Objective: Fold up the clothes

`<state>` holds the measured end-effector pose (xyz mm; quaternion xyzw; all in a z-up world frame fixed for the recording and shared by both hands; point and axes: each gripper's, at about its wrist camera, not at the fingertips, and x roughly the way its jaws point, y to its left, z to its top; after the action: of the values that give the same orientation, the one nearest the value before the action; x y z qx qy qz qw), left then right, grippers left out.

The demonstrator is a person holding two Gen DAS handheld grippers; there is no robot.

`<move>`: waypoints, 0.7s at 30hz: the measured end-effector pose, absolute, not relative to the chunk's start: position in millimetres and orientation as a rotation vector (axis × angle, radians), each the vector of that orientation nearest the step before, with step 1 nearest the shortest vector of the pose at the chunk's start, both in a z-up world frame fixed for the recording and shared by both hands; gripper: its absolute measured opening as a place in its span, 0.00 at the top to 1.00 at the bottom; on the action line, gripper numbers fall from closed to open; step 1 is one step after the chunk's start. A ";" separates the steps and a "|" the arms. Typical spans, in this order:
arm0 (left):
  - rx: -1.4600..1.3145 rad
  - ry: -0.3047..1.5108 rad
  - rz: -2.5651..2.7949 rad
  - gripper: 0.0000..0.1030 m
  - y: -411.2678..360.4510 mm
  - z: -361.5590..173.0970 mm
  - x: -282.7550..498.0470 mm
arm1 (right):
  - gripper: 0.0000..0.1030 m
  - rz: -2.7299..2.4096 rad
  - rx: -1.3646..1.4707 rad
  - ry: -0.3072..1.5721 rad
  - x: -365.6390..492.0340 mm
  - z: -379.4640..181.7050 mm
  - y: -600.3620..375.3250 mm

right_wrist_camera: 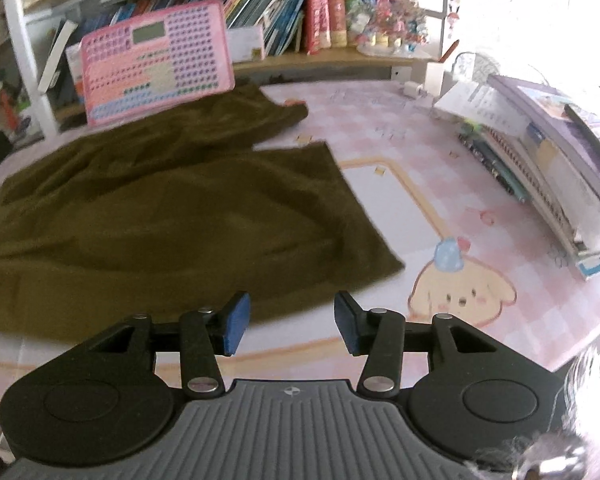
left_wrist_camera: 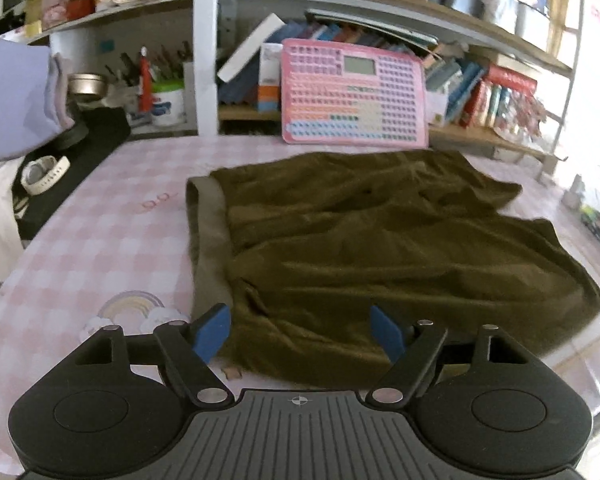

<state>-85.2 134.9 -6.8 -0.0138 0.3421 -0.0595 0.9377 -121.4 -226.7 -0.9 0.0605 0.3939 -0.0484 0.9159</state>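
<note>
Flat on pink checked tablecloth [left_wrist_camera: 100, 240] (bookshelves [left_wrist_camera: 380, 0] behind): olive shorts [left_wrist_camera: 380, 248].

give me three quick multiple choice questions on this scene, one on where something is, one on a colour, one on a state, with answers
1. Where is the pink keyboard toy?
A. propped against the shelf behind the shorts
B. flat on top of the shorts
C. held in a hand-held gripper

2. What colour are the shorts?
A. white
B. olive green
C. red

3. What state is the left hand-held gripper in?
A. shut on the shorts
B. shut on a book
C. open, holding nothing

Answers: 1 A, it stands tilted at the far table edge; 2 B, the fabric is dark olive; 3 C, its blue fingers stand wide apart over the near hem, as do those of the right hand-held gripper.
</note>
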 end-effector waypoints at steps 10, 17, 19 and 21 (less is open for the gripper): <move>-0.017 0.746 -0.159 0.15 131.6 -9.4 -95.0 | 0.47 -0.080 0.081 0.837 -137.1 4.2 -215.3; -0.015 0.755 -0.156 0.12 136.6 -7.0 -93.5 | 0.39 -0.050 0.019 0.837 -136.1 15.2 -214.9; -0.007 0.754 -0.159 0.11 138.3 -5.1 -91.2 | 0.38 -0.037 -0.004 0.835 -133.4 19.6 -216.4; -0.005 0.750 -0.160 0.11 140.4 -3.3 -88.8 | 0.36 -0.024 -0.028 0.833 -130.6 24.0 -217.9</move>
<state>-88.8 140.4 -3.3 -0.0024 0.3660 -0.0781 0.9273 -130.6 -217.9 24.0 -0.0135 0.4044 -0.0116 0.9144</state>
